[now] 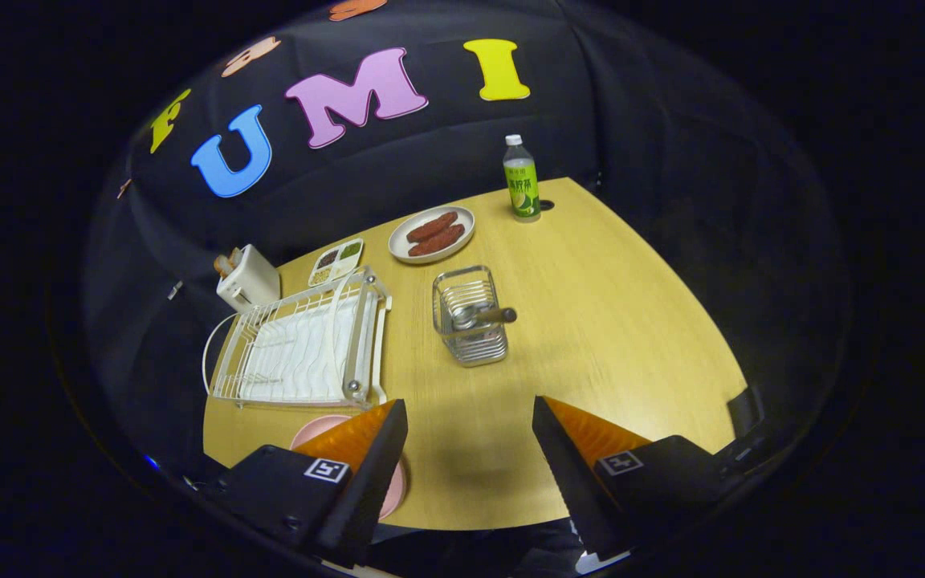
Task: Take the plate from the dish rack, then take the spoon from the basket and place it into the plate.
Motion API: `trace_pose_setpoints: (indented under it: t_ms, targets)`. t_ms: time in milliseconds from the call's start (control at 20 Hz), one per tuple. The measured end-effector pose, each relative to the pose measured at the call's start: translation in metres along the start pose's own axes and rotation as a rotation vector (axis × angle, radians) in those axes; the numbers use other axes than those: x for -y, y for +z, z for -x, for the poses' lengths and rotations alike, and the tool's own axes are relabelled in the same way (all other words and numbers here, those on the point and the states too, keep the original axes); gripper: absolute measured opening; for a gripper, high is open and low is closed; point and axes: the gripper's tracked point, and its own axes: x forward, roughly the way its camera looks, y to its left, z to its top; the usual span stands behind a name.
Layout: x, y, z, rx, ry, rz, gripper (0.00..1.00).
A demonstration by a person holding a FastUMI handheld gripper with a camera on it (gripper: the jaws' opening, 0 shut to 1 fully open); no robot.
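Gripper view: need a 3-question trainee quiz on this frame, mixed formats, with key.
1. True or false: the pink plate is in the dish rack.
2. Multiple choice: where is the spoon? A) on the pink plate B) in the wire basket C) between the fingers
3. Fill in: the gripper is ____ with bare table between its fingers.

Key:
1. False. The plate lies on the table by the rack's near corner, partly hidden by one finger.
2. B. Its handle sticks out over the basket rim.
3. Open. It holds nothing.
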Motion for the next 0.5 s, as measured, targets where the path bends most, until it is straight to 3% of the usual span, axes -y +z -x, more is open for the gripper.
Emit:
trace_pose_setpoints:
  t_ms: [250,500]
  targets:
    - [0.022,0.028,-0.033,-0.018,0.017,0.037,0.84]
    - [0.017,0.038,-0.065,-0.052,0.067,0.1,0.61]
